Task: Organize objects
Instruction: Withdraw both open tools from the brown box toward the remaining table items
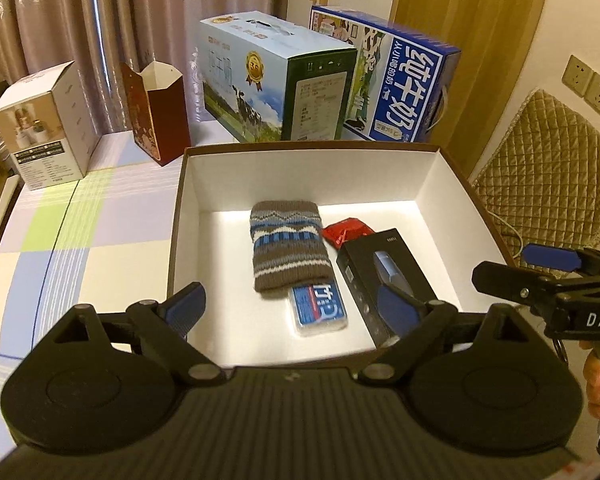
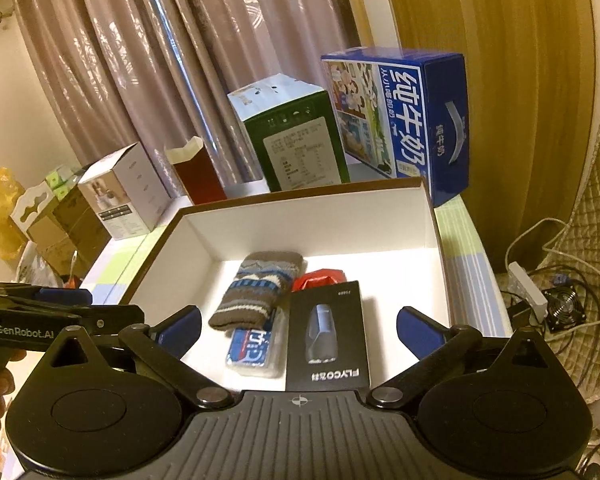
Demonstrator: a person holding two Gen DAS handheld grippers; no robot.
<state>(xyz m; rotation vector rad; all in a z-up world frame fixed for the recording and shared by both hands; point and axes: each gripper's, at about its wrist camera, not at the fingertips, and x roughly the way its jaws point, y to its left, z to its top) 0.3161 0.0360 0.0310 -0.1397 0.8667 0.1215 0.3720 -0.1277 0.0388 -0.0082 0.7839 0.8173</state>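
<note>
A brown box with a white inside [image 1: 188, 200] [image 2: 428, 216] stands open on the table. In it lie a striped knitted pouch [image 1: 288, 248] [image 2: 256, 288], a blue tissue pack [image 1: 319, 309] [image 2: 252, 350], a red packet [image 1: 346, 230] [image 2: 320, 278] and a black shaver box [image 1: 374, 276] [image 2: 327, 334]. My left gripper [image 1: 296, 306] is open and empty over the box's near edge. My right gripper [image 2: 298, 330] is open and empty, also above the near edge. Each gripper shows at the side of the other's view.
Two milk cartons, a green-white one [image 1: 276, 80] [image 2: 296, 140] and a blue one [image 1: 400, 88] [image 2: 412, 120], stand behind the box. A dark red paper bag [image 1: 156, 112] [image 2: 196, 176] and a white carton [image 1: 48, 128] [image 2: 124, 196] stand at the left. A quilted chair [image 1: 548, 172] is on the right.
</note>
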